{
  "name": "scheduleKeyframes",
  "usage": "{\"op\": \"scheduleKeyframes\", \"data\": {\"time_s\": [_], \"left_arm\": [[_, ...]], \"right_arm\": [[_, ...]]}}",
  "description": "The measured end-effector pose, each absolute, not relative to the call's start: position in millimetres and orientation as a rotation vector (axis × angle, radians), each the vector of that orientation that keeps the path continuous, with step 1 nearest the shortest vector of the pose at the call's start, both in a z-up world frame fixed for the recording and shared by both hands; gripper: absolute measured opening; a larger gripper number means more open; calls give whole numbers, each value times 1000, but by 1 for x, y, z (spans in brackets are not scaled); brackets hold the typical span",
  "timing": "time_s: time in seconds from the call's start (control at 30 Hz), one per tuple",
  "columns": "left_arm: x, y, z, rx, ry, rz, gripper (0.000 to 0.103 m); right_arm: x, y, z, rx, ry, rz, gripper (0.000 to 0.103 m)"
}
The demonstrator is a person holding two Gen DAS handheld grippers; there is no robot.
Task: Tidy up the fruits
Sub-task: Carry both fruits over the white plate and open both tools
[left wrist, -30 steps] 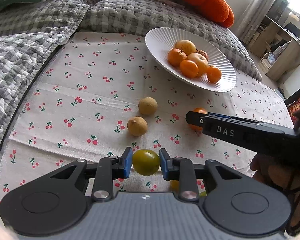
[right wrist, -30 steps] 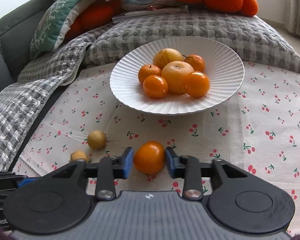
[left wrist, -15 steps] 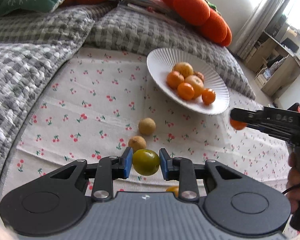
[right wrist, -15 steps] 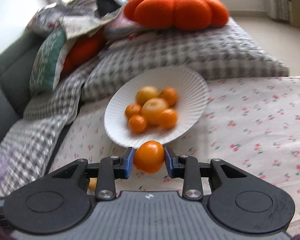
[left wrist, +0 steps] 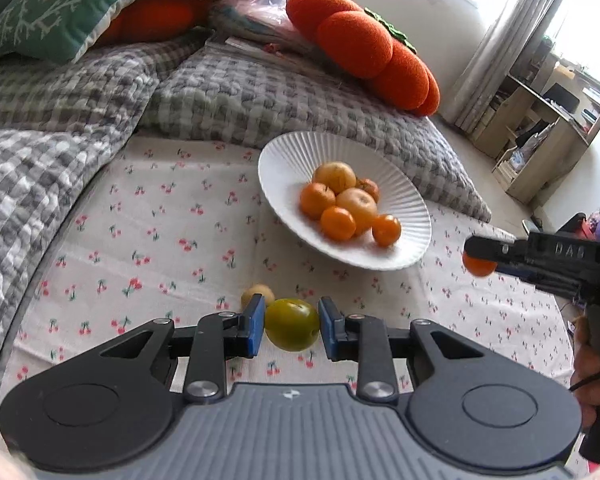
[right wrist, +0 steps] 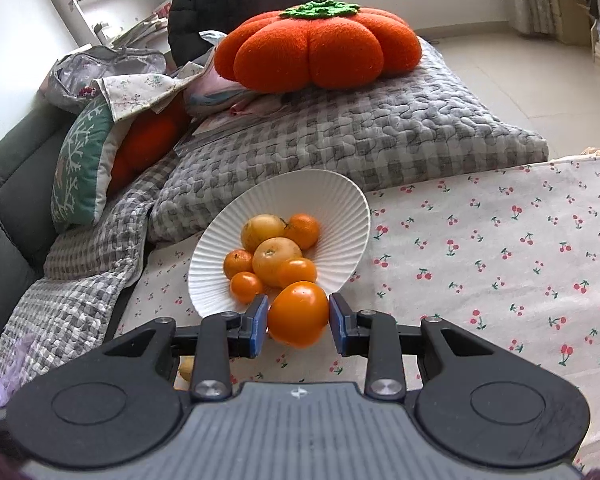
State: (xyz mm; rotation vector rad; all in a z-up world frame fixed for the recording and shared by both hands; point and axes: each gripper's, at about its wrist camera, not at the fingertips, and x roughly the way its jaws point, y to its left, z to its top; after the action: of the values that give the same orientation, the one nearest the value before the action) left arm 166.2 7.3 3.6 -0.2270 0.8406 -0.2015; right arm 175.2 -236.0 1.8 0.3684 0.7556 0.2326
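Right gripper (right wrist: 298,322) clamps an orange tomato (right wrist: 298,314) above the plate's (right wrist: 340,200) near rim; left gripper (left wrist: 291,326) clamps a green one (left wrist: 292,323). Lower before releasing, clear of the pile.

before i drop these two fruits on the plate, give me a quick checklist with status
1. Right gripper shut on orange tomato: ok.
2. Left gripper shut on green tomato: ok.
3. Orange tomato above white plate: cannot tell; it looks near the front rim.
4. Green tomato above the plate: not ok, it hangs over the cherry cloth.
5. Bare plate space for two more: ok.
6. Grippers apart from each other: ok.
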Motion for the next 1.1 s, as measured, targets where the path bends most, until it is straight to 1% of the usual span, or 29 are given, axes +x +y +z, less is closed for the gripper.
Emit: {"op": "scheduleKeyframes", "data": {"time_s": [0.4,0.57,0.87,1.1], "left_arm": [[220,8,5,-280,835,-183,25],[248,0,8,-261,794,-184,25],[300,6,-9,-275,777,-140,25],[316,-11,-19,-226,764,-177,25]], "right_arm": [[201,-251,-6,353,714,149,30],[219,-249,-5,328,702,170,30],[247,-236,-12,267,720,205,30],[261,-220,-21,235,735,237,30]]}}
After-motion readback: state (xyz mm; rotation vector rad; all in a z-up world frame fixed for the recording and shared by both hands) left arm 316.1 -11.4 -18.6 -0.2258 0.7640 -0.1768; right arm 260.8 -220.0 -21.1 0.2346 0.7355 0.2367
